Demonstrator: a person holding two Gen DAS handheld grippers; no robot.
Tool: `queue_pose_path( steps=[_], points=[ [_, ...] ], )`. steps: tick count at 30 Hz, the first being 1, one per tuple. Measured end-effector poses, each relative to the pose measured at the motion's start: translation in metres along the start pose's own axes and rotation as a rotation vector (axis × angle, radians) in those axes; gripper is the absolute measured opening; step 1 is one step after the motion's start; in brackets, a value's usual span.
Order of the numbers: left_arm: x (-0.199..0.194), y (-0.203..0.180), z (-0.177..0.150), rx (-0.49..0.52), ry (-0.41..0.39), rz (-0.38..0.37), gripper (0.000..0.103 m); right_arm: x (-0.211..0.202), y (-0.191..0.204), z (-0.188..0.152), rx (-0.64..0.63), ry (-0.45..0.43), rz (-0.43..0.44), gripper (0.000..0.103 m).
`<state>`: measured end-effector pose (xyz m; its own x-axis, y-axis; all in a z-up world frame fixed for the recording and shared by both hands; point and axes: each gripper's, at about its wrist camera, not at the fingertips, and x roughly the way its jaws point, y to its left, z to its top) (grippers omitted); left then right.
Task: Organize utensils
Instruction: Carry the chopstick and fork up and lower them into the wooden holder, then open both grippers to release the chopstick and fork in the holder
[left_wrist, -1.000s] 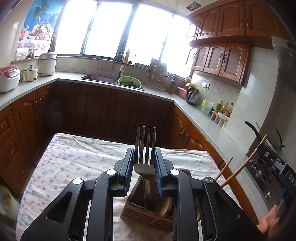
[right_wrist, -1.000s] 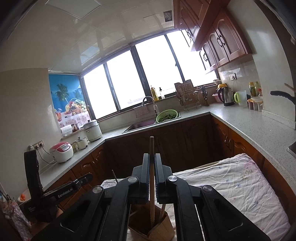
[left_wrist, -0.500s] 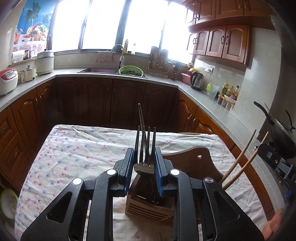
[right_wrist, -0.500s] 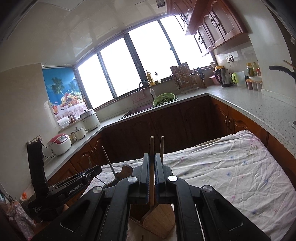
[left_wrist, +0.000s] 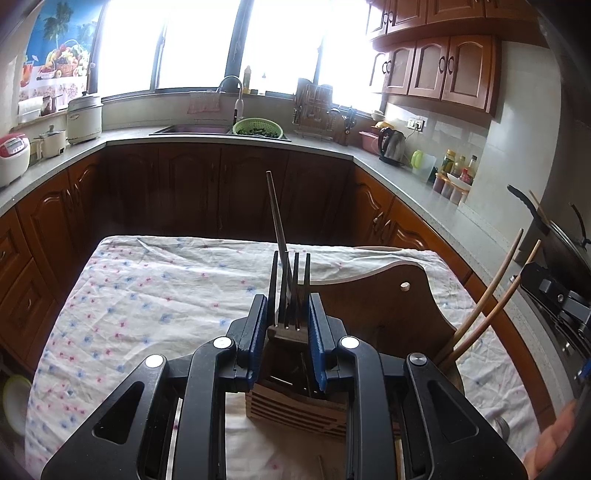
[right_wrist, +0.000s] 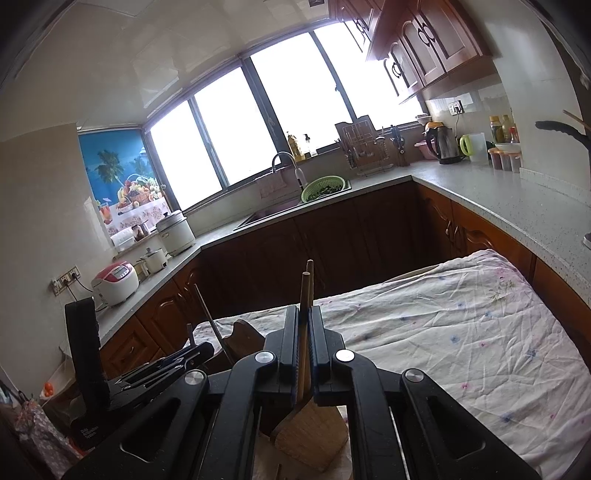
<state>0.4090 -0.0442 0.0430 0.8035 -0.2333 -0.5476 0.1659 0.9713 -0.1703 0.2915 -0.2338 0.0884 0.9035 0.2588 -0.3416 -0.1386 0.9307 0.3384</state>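
Observation:
My left gripper is shut on a metal fork, tines up, its handle down inside the slatted wooden utensil holder on the table. A thin metal rod stands in the holder behind the fork. Two wooden chopsticks lean out of the holder's right side. My right gripper is shut on those wooden chopsticks, upright, their lower ends in the holder. The left gripper shows at the left of the right wrist view.
The holder stands on a table with a flowered cloth, its tall curved wooden back to the right. Kitchen counters and brown cabinets ring the table. A stove with a pan is at the right.
Both grippers have lowered toward the holder. The fork sits deeper in it and the chopsticks too; the metal rod behind the fork has come into view.

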Motion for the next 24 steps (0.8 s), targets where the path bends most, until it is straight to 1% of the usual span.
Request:
queue_pose_path(
  steps=[4,6,9,10,11,13,14,16,17,18,19,20,21,22,23,24],
  points=[
    [0.000,0.001,0.002,-0.003,0.010,-0.002,0.021,0.001,0.000,0.001,0.004,0.010,0.006,0.005],
    [0.000,0.002,0.002,-0.002,0.014,-0.002,0.021,0.001,-0.001,0.002,0.011,0.013,0.009,0.010],
    [-0.001,0.002,0.003,-0.002,0.016,-0.005,0.022,0.001,-0.004,0.002,0.034,0.019,0.023,0.011],
    [-0.003,0.002,0.003,-0.004,0.015,-0.006,0.025,0.001,-0.006,0.002,0.043,0.021,0.028,0.012],
    [-0.004,0.003,0.003,-0.008,0.012,-0.009,0.031,0.000,-0.007,0.001,0.050,0.022,0.031,0.013],
    [-0.009,0.003,0.002,-0.012,0.000,-0.013,0.040,-0.003,-0.009,0.001,0.062,0.019,0.036,0.023],
    [-0.012,0.003,0.002,-0.010,-0.007,-0.012,0.040,-0.005,-0.010,0.001,0.068,0.016,0.041,0.025],
    [-0.015,0.002,0.002,0.000,-0.011,-0.006,0.042,-0.010,-0.011,0.002,0.076,0.005,0.047,0.035],
    [-0.017,0.002,0.002,0.000,-0.013,-0.005,0.045,-0.013,-0.011,0.002,0.080,-0.001,0.051,0.038],
    [-0.020,0.002,0.002,-0.002,-0.015,-0.006,0.048,-0.016,-0.011,0.003,0.083,-0.006,0.054,0.043],
    [-0.023,0.002,0.001,-0.004,-0.018,-0.004,0.054,-0.019,-0.011,0.003,0.085,-0.009,0.059,0.049],
    [-0.027,0.003,0.000,-0.006,-0.023,-0.001,0.061,-0.022,-0.011,0.004,0.088,-0.013,0.063,0.053],
    [-0.032,0.004,-0.002,-0.009,-0.030,0.003,0.065,-0.026,-0.011,0.004,0.091,-0.018,0.068,0.061],
    [-0.036,0.005,-0.004,-0.013,-0.035,0.009,0.072,-0.030,-0.012,0.003,0.091,-0.023,0.074,0.069],
    [-0.041,0.007,-0.006,-0.019,-0.036,0.015,0.081,-0.034,-0.012,0.003,0.089,-0.027,0.075,0.072],
    [-0.046,0.010,-0.009,-0.030,-0.040,0.019,0.084,-0.038,-0.012,0.001,0.086,-0.032,0.076,0.081]
  ],
)
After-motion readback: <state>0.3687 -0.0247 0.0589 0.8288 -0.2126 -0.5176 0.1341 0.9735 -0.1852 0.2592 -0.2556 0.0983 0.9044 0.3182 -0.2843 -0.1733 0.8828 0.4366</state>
